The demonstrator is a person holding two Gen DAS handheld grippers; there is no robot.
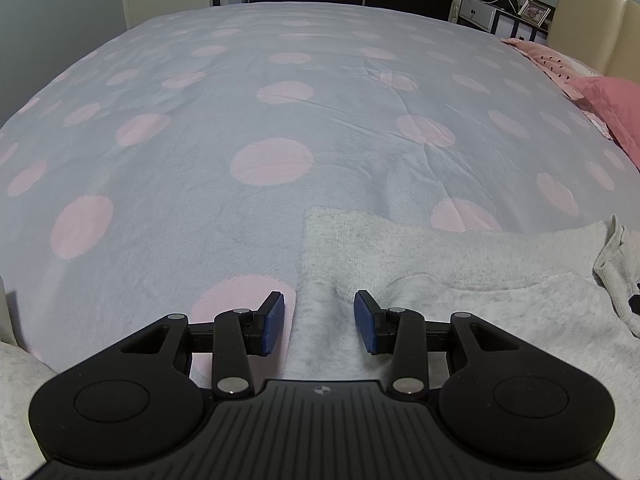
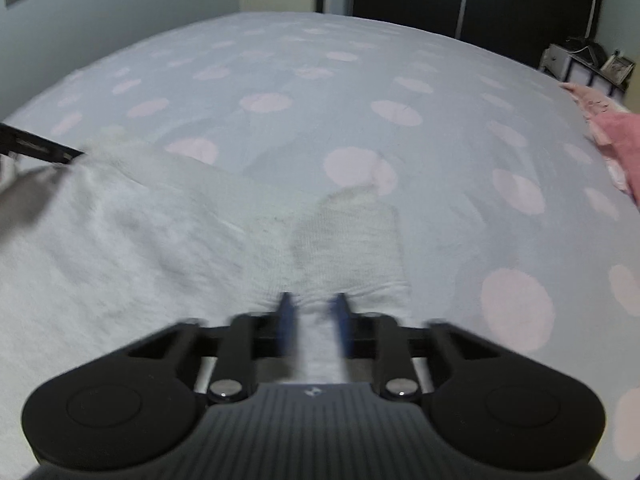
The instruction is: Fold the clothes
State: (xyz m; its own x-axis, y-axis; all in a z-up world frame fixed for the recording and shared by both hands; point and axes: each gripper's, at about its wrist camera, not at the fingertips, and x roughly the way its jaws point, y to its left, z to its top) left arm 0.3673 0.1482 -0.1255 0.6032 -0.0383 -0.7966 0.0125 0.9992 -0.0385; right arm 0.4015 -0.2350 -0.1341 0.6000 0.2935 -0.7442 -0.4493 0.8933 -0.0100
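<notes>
One bed (image 1: 280,92) fills both views, covered by a grey blanket with pink dots (image 1: 272,162). Pink pillows (image 1: 612,104) lie at its right edge; a small white shelf unit (image 1: 486,12) stands beyond them. Light grey sweatshirt (image 1: 460,264) lies flat on the near part of the blanket, ribbed hem edge facing away. Left gripper (image 1: 319,322): jaws open, blue pads either side of the garment's left edge, a raised fold of cloth between them. Right gripper (image 2: 312,320): blurred, jaws narrowly apart over a ribbed strip (image 2: 352,236) of the sweatshirt; cannot tell whether they pinch it.
</notes>
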